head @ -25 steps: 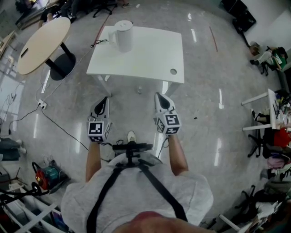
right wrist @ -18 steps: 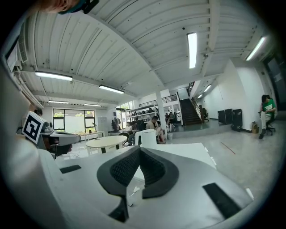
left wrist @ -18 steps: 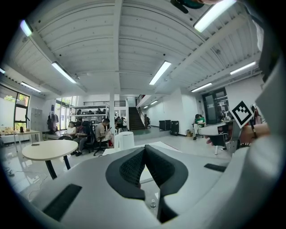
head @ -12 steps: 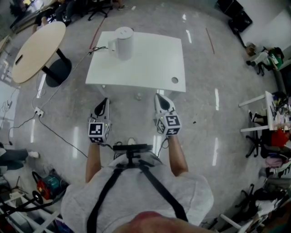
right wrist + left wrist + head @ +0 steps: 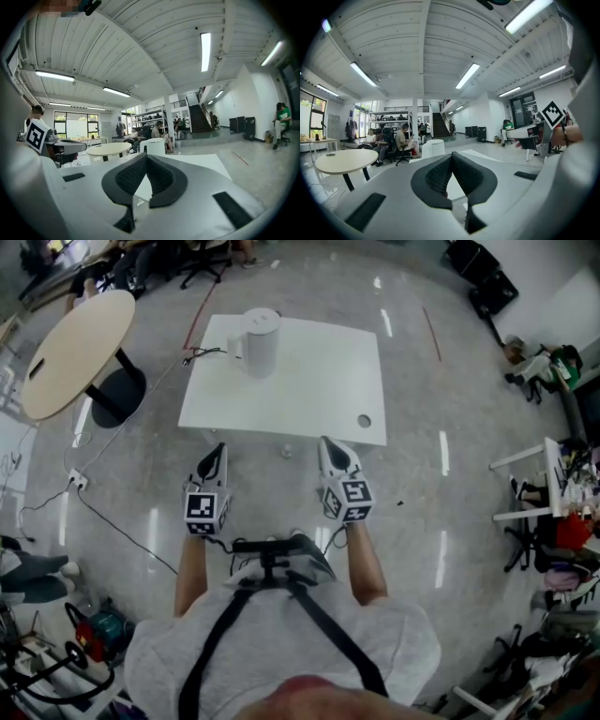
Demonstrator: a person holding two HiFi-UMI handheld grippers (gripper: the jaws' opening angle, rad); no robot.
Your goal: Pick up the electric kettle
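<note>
Open table [image 5: 309, 371] — kettle [image 5: 260, 338] at far-left corner

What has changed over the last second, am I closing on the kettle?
Yes. The table and the kettle on it have slid down the head view toward the grippers: the person has stepped closer. Nothing taken or released. The left gripper and right gripper stay shut, empty, side by side; kettle stays upright at the far left corner.
</note>
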